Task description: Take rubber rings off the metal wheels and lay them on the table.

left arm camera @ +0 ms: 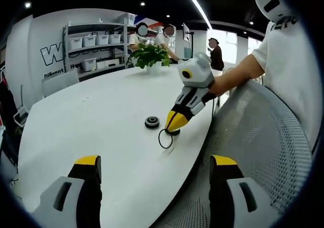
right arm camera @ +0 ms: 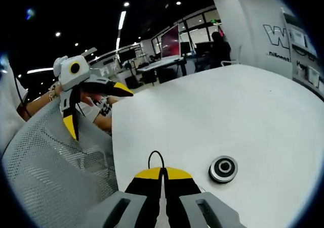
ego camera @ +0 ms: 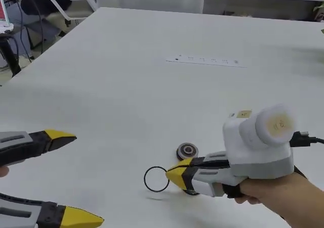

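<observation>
My right gripper (ego camera: pixel 172 176) is shut on a thin black rubber ring (ego camera: pixel 156 179), which sticks out past its yellow tips just over the white table (ego camera: pixel 152 86). The same ring (right arm camera: pixel 156 158) loops up from the shut jaws in the right gripper view. A metal wheel (ego camera: pixel 187 150) with a dark rim lies flat just beyond the gripper; the wheel (right arm camera: pixel 223 169) lies right of the jaws. A second dark wheel (left arm camera: pixel 173 132) sits partly hidden under the right gripper (left arm camera: pixel 172 124). My left gripper (ego camera: pixel 90 178) stands open and empty at the near left, apart from both.
A flush socket strip (ego camera: pixel 207 61) runs across the table's middle. A chair (ego camera: pixel 71 5) stands at the far left corner. A potted plant (left arm camera: pixel 149 55) is at the table's far end. A grey mesh chair back (left arm camera: pixel 253 152) is beside the table edge.
</observation>
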The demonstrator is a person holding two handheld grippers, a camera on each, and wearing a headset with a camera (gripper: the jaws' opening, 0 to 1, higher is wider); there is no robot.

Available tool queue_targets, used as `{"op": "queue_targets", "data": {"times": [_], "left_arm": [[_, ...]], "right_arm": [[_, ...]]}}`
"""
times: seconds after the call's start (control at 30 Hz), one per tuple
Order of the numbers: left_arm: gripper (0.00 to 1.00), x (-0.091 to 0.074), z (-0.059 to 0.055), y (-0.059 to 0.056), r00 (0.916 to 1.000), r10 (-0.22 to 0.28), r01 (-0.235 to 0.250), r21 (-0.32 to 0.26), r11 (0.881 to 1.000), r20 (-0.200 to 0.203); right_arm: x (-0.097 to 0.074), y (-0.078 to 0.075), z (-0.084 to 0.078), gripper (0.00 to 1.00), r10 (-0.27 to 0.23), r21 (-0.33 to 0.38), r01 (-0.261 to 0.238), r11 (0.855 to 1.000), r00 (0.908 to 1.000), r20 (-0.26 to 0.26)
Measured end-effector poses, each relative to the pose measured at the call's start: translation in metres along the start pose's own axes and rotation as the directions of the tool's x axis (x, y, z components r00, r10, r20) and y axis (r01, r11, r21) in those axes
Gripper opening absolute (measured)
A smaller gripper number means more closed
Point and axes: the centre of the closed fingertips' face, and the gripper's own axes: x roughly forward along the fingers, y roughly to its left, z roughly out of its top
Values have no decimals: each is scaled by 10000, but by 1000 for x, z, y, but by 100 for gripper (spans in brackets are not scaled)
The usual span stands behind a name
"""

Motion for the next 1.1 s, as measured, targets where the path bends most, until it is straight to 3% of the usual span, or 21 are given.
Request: {"op": "queue_targets", "data": {"times": [0.4,0.63,0.93,1.1], "left_arm": [[86,0,0,-1,10000,-18,18,-57,10000,19],[86,1,0,-1,10000,-20,20,-47,10000,19],[86,1,0,-1,10000,-29,29,-55,10000,21],[86,2,-1,-2,9999,-134,134,0,9999,-64]], "right_arm": [[5,-9,-7,0,-375,-515,367,9980,9992,-141],[3,-15,-8,6,-559,-522,545,9971,9981,-264],[-8,-24,3,7,-741,-192,743,9970,9972,106],[-18,-24,12,10,-522,-236,531,9983,9979,391]]}}
